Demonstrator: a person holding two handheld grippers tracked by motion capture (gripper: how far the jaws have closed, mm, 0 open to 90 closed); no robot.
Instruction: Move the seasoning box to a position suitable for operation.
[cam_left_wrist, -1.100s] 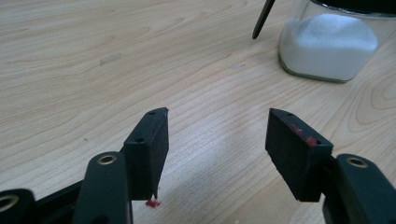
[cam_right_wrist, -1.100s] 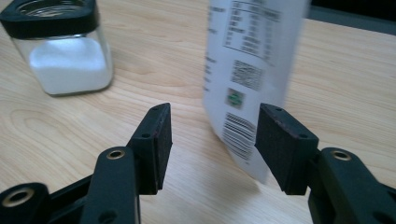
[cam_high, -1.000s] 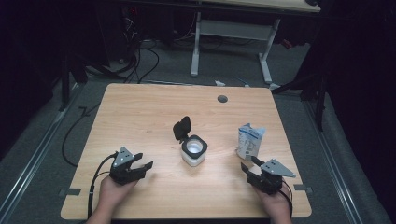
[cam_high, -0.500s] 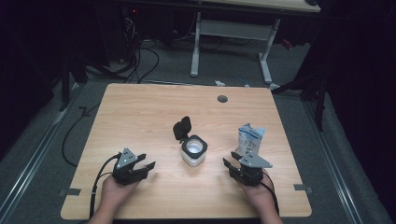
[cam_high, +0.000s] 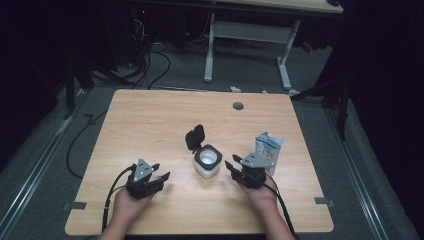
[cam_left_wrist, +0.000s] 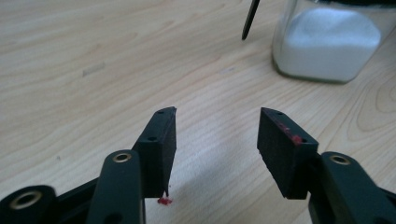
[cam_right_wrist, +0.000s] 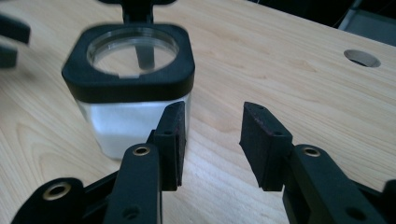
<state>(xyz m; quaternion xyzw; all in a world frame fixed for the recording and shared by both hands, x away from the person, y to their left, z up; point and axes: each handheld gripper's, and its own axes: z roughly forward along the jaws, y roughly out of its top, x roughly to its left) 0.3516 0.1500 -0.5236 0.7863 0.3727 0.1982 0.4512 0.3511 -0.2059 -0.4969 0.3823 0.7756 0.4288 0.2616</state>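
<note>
A square glass jar of white powder stands mid-table, its black flip lid raised. A white and blue pouch stands to its right. My right gripper lies just right of the jar, between it and the pouch. In the right gripper view its jaws are open; they have just been closing, with only bare wood between them and the jar just ahead on the left. My left gripper rests at the front left. It is open, has just narrowed a little and holds nothing; the jar is farther off.
The wooden table has a round cable hole near its far edge. Cables lie on the grey floor to the left, and another desk's white legs stand behind. Bare tabletop lies behind the jar.
My right hand has slid left from beside the pouch to the jar's right side, and its jaws have narrowed. The left hand has stayed where it was.
</note>
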